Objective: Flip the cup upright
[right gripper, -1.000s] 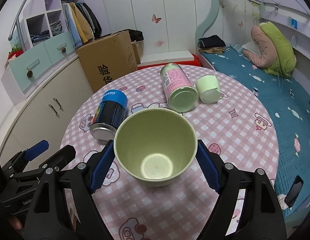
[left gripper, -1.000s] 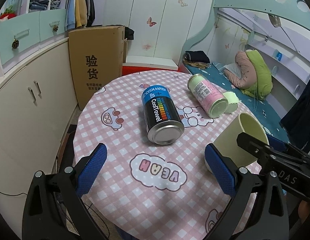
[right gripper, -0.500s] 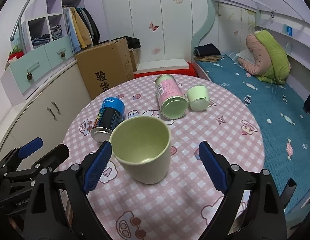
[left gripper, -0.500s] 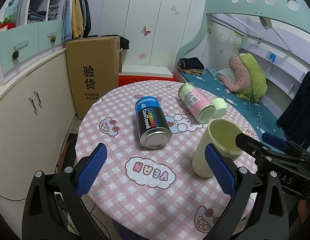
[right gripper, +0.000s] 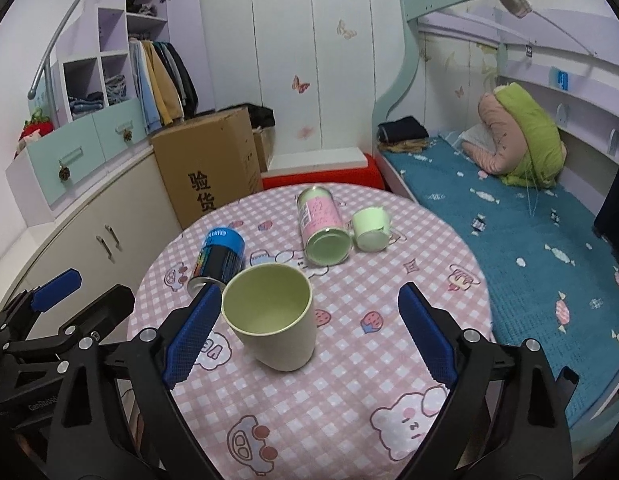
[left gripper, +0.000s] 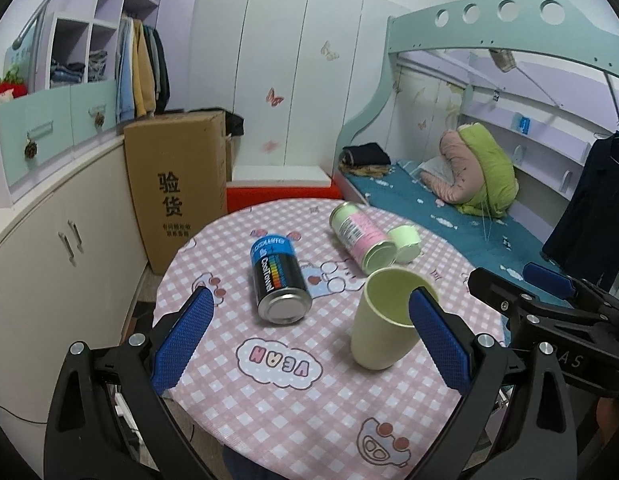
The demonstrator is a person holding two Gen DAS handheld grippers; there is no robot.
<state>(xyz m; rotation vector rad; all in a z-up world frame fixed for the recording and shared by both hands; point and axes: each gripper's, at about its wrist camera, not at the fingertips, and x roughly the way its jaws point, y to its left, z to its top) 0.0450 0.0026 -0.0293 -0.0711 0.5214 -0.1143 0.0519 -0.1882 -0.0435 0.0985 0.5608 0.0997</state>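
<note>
A pale green cup (right gripper: 271, 320) stands upright, mouth up, on the round pink-checked table (right gripper: 349, 380). It also shows in the left wrist view (left gripper: 383, 328). My right gripper (right gripper: 305, 336) is open and empty, pulled back, with the cup near its left finger (right gripper: 191, 332) and apart from it. My left gripper (left gripper: 309, 340) is open and empty above the table's near side, with the cup behind its right finger (left gripper: 437, 340).
A black and blue can (left gripper: 277, 276), a pink can (left gripper: 361, 238) and a small green mug (left gripper: 405, 242) lie on their sides at the table's far half. A cardboard box (left gripper: 177, 176) and cabinets stand left; a bed (right gripper: 509, 220) is right.
My right gripper held the tilted cup, set it upright on the table, opened and drew back. My left gripper also backed away from the table.
</note>
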